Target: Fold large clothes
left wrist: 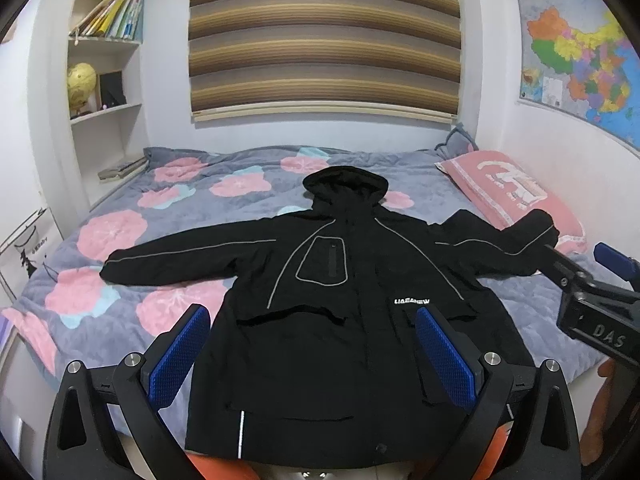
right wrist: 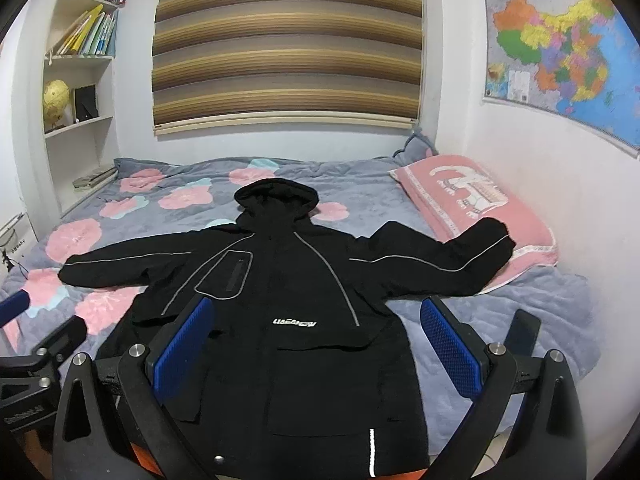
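The left tool is held with its blue pads spread wide, nothing gripped between them. The right tool is held alongside, tilted downward, equally wide and empty.

Grey floral bedspread covering bed; pink pillow lying at right; striped roller blind hanging behind; wall map hanging right; bookshelf holding books, yellow globe.

Black jacket spread flat on the bed — jaws wide.
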### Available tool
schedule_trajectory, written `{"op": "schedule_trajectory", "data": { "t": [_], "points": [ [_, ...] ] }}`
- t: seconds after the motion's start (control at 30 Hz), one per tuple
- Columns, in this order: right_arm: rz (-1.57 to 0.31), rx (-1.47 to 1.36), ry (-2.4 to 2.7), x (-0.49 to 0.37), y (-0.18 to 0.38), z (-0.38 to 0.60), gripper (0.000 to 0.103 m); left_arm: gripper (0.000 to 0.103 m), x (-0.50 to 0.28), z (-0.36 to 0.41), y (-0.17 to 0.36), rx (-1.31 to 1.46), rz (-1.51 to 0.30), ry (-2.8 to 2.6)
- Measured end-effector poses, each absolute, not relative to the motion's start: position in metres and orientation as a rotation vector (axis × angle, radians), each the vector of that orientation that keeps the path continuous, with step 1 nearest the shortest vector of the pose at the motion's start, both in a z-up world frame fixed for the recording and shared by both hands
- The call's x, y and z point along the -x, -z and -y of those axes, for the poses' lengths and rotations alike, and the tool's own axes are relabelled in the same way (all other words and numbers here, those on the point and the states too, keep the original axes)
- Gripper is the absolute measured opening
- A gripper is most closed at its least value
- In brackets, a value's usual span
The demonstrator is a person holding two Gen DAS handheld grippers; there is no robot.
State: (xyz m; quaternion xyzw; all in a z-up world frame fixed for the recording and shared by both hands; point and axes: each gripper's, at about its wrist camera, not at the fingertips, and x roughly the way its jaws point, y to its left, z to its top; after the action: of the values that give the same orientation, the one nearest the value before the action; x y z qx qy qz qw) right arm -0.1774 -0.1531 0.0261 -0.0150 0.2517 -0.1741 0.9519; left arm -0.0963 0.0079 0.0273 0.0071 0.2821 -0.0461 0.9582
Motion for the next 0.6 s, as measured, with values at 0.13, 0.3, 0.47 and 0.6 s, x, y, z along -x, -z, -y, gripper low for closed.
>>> {"op": "schedule_trajectory", "data": {
  "t": [0.13,0.3,0.47,0.6],
  "points": [
    [-0.491,0.071,0.424,0.18,-0.024,0.149,0.103,0.102,0.099,-0.002,-0.023,-0.033,-0.575,0.115],
    [-0.491,0.037,0.418,0.176,-0.024,0.157,0.103,0.102,0.088,0.0,-0.017,-0.055,-0.587,0.129],
    [-0.535,0.043,0.433,0.155,-0.011,0.166,0.103,0.102,0.072,0.003,-0.005,-0.042,-0.62,0.133],
    [-0.597,0.039,0.424,0.131,0.005,0.174,0.103,0.102,0.051,0.004,0.006,-0.036,-0.653,0.134]
  ]
}}
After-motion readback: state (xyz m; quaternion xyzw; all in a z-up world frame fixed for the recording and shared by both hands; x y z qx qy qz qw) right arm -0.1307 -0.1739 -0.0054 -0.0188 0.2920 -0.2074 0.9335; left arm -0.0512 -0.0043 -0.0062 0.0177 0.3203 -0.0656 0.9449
